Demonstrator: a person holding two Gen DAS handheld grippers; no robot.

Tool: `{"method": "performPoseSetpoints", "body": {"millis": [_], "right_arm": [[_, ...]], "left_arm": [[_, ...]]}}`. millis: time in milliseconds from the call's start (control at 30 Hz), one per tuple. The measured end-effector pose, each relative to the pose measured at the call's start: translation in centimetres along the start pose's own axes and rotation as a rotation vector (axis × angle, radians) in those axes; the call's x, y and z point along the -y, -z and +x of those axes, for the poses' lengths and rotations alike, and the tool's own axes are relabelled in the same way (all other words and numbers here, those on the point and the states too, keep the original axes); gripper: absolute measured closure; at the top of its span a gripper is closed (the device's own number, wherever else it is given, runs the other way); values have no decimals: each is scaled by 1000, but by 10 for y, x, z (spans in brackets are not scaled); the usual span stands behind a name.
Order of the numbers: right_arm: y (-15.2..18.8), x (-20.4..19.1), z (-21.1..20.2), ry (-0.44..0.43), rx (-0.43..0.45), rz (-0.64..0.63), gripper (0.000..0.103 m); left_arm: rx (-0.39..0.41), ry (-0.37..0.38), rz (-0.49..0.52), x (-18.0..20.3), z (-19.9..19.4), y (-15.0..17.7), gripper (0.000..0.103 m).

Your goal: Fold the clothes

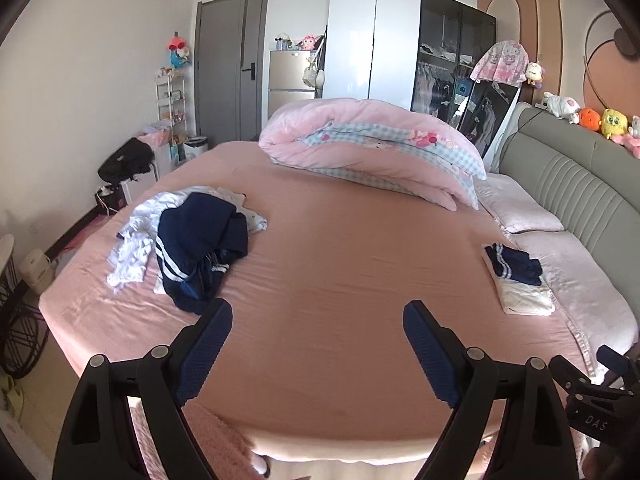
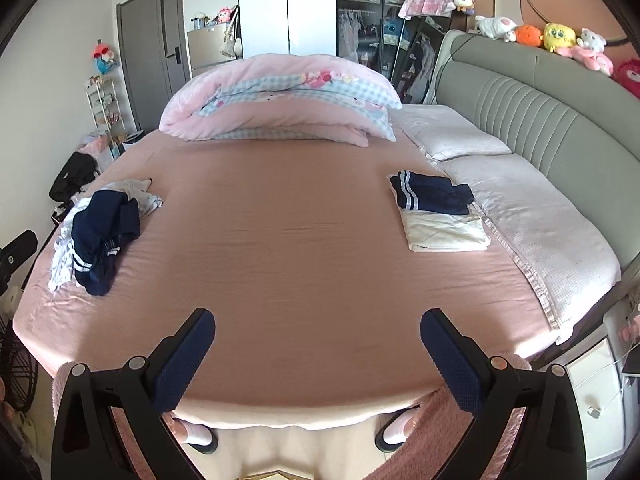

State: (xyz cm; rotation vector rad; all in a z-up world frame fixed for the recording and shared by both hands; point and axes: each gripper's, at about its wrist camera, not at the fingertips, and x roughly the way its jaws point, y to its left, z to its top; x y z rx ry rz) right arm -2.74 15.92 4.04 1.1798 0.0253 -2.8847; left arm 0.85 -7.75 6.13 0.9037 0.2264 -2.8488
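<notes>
Left gripper point(image 1: 318, 314): black frame, blue textured pads, jaws spread wide, nothing between them. It hangs above the near edge of the wide bed with the pink fitted sheet point(image 1: 340, 248), not touching the cloth.

Right gripper point(image 2: 318, 322): same build, jaws equally wide apart, nothing held. It also sits above the near edge of the bed, over bare sheet. Its body shows at the lower right of the left wrist view, just beside the left gripper.

Unfolded clothes: a loose heap on the left part of the bed, made of a crumpled navy garment with white stripes point(image 1: 200, 248) lying over a rumpled white garment point(image 1: 134, 240). In the left wrist view the heap's near end lies just beyond the left finger of the left gripper; whether they touch cannot be told. It lies well apart from the right gripper.

Folded clothes: a small stack on the right part of the bed, a folded navy piece with white stripes point(image 2: 432, 198) on top of a folded cream piece point(image 2: 444, 234). The stack lies just beside the pale quilted pillows point(image 2: 520, 216) lined up against the grey-green padded headboard point(image 2: 560, 120).

Far side of the bed: a folded pink duvet with a blue checked cartoon lining point(image 2: 280, 100). Plush toys point(image 2: 556, 36) sit in a row along the headboard top.
</notes>
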Motion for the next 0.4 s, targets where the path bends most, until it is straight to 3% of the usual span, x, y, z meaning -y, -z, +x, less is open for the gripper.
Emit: {"method": "performPoseSetpoints", "body": {"millis": [67,200,400], "right_arm": [[8,-1,-4,5,9,-6,0],[16,-6,-5,16,13,-14,0],[28,-10,-2,3,-17,-19,0]], "left_arm": [[-24,37,4,1,-1,9,16],[-71,19,54,18,4,30,16],[-114,32,41,26,6,44,15]]}}
